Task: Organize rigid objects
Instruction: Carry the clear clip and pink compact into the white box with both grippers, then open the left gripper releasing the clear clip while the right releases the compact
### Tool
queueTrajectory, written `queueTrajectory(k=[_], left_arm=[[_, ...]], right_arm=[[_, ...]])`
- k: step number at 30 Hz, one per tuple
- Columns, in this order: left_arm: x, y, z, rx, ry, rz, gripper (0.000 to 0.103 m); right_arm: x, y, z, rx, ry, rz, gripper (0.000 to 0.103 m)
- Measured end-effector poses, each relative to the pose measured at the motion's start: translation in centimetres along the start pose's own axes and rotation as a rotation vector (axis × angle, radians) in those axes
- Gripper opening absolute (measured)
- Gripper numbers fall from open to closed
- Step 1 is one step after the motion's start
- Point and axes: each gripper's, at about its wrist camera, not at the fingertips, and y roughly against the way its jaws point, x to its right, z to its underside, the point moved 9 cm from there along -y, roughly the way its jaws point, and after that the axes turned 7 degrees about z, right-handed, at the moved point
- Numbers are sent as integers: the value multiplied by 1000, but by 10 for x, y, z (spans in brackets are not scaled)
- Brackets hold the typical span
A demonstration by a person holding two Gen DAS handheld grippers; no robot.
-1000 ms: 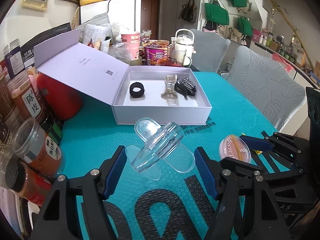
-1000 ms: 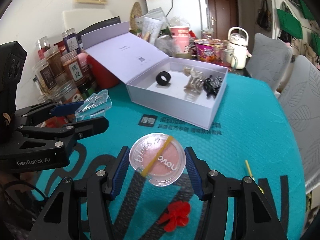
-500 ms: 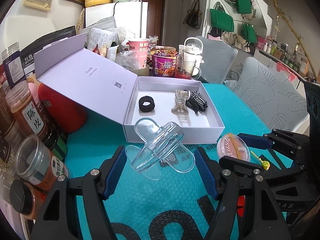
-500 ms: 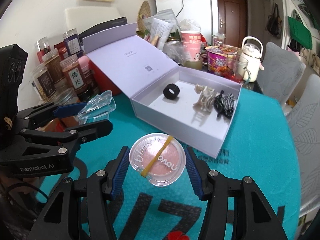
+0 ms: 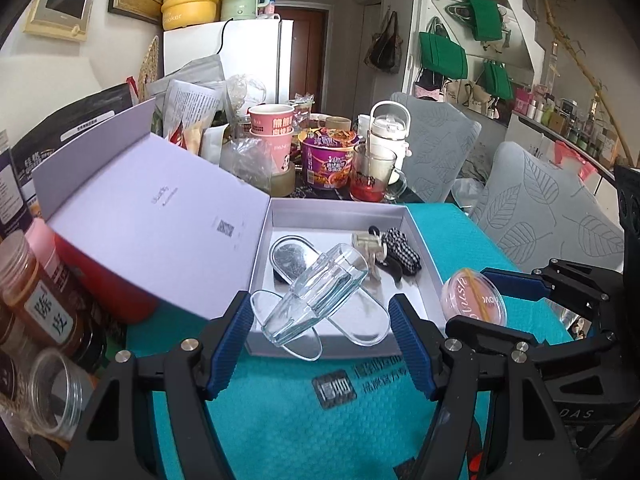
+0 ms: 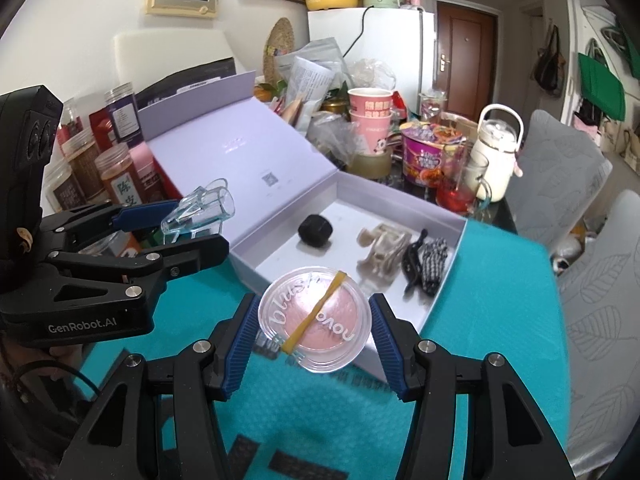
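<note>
The left gripper (image 5: pixel 320 330) pinches a clear hair clip (image 5: pixel 320 298) at frame centre, over the open box's (image 5: pixel 340 210) near edge. The right gripper (image 6: pixel 314 332) pinches a round blush compact (image 6: pixel 316 318) low in frame, just before the box.

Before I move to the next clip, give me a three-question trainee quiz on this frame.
1. True or false: the left gripper holds the clear hair clip.
2. What does the right gripper hold? A) black hair tie B) round blush compact C) paper cup
3. How many items lie inside the open white box?

Key:
1. True.
2. B.
3. Three: black hair tie, beige claw clip, black checked clip.
</note>
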Motion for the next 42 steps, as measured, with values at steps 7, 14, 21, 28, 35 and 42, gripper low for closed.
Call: queueTrajectory(k=[7,14,21,28,35,42], left_arm=[[-2,-19,-29,22,-14,0,69],[-3,-38,-61,55,-18,8,69],[-10,-68,-83,61,-15,1,69],[-27,-97,-96,56,37,-15,69],[-41,-131,-78,-25,51,-39,69],[-42,-161,-58,-115,46,-28,69]], right_arm=[[18,-16,-26,30,-2,6,55],[43,-35,-51,44,-24,24,55],[65,-55,-71,43,-54,37,55],[80,-81,-90,46,-75,45,55],[90,-110,-88,15,-107,36,55],[94,-140,-73,-46,-113,29,55]])
